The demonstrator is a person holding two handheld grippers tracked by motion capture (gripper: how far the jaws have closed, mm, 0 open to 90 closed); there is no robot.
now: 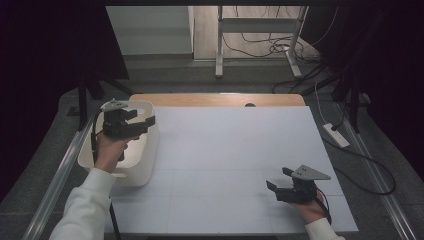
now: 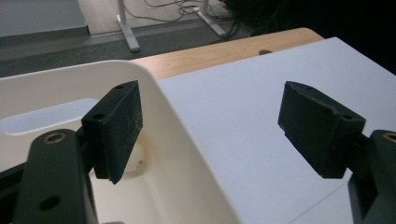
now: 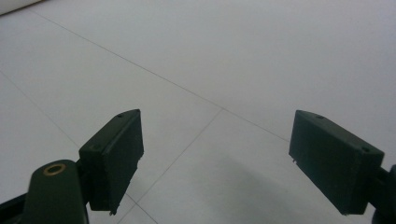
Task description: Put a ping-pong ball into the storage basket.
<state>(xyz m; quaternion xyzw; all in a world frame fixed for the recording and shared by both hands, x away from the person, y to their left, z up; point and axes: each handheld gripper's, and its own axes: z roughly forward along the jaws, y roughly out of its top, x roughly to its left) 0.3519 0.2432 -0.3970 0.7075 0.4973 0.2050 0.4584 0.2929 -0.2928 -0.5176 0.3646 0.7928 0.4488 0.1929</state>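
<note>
Black jaws of the left hand-held gripper point(image 1: 142, 118) are standing wide apart with nothing between them, hovering over the right-hand wall of a cream plastic tub point(image 1: 145, 165). Seen along the left gripper view, one jaw of the left hand-held gripper point(image 2: 210, 126) is hanging inside the tub point(image 2: 196, 154) and the other is out over the white sheet, so the rim is running up between them without either pad touching it. The person's left hand point(image 1: 107, 150) is gripping the tool from below, and a white sleeve point(image 1: 85, 205) is coming in from the bottom edge of the high view.

The tub is sitting at the left edge of the surface point(image 1: 235, 150), its inside pale and smooth; whether anything is lying in it I cannot tell from here.

Well apart from all this, near the front right corner, the right hand-held gripper point(image 1: 281, 179) is resting low over the sheet, held by the right hand point(image 1: 312, 210), with its grey three-cornered plate point(image 1: 310, 173) on top. In the right gripper view, the right hand-held gripper point(image 3: 215, 154) is also standing wide open and holding nothing, looking across bare white sheet point(image 3: 224, 60) crossed by faint seam lines.

Beyond the white sheet a strip of bare wood point(image 1: 220, 99) is showing along the far edge, and past that cables point(image 1: 270, 47) are lying on the floor around the metal legs of a stand point(image 1: 220, 45).
</note>
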